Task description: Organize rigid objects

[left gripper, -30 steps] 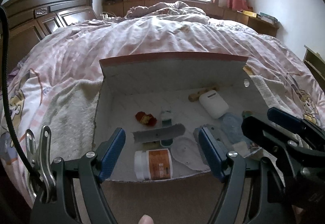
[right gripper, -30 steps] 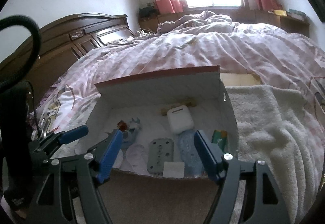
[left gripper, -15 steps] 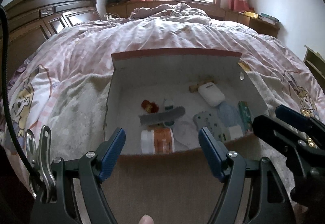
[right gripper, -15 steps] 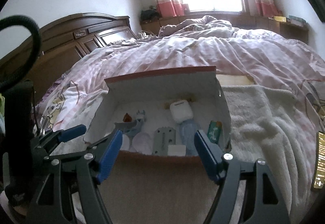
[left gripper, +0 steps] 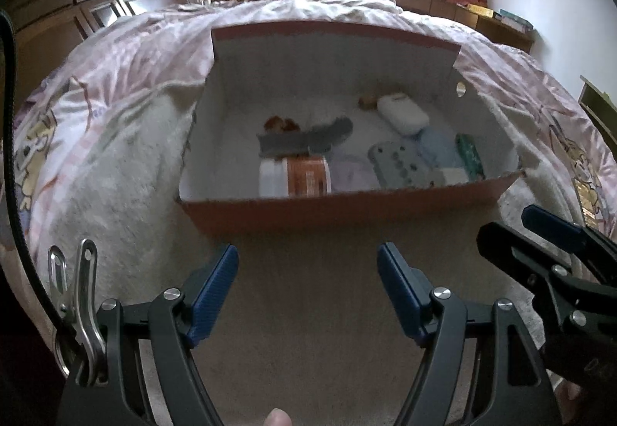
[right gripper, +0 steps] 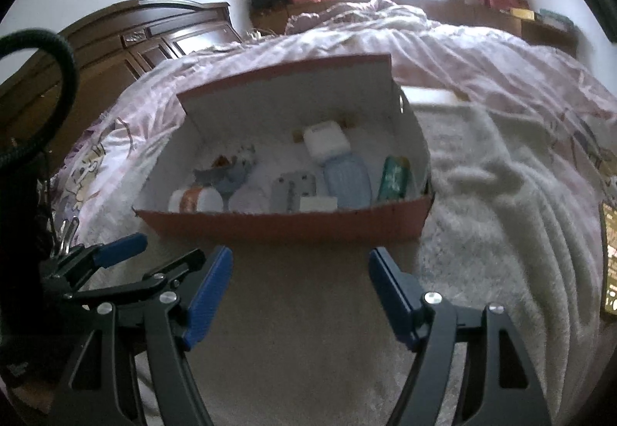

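Observation:
An open red cardboard box [left gripper: 347,212] [right gripper: 285,227] sits on a white fleece blanket on the bed. Inside lie a white jar with an orange label [left gripper: 295,177] [right gripper: 194,199], a white case [left gripper: 403,114] [right gripper: 326,142], a grey perforated plate [left gripper: 399,163] [right gripper: 294,188], a grey strip [left gripper: 304,138], a green pack [left gripper: 468,156] [right gripper: 393,177] and a pale blue item [right gripper: 347,181]. My left gripper [left gripper: 307,285] is open and empty, in front of the box. My right gripper [right gripper: 300,287] is open and empty, also in front of the box.
The fleece blanket [right gripper: 501,233] spreads around the box over a pink quilt [left gripper: 127,51]. A dark wooden headboard [right gripper: 127,40] stands at the left. A phone [right gripper: 609,256] lies at the right edge. A window and curtains are at the far wall.
Both grippers have pulled back from above the box, which now lies farther ahead of them. Both stayed open and empty.

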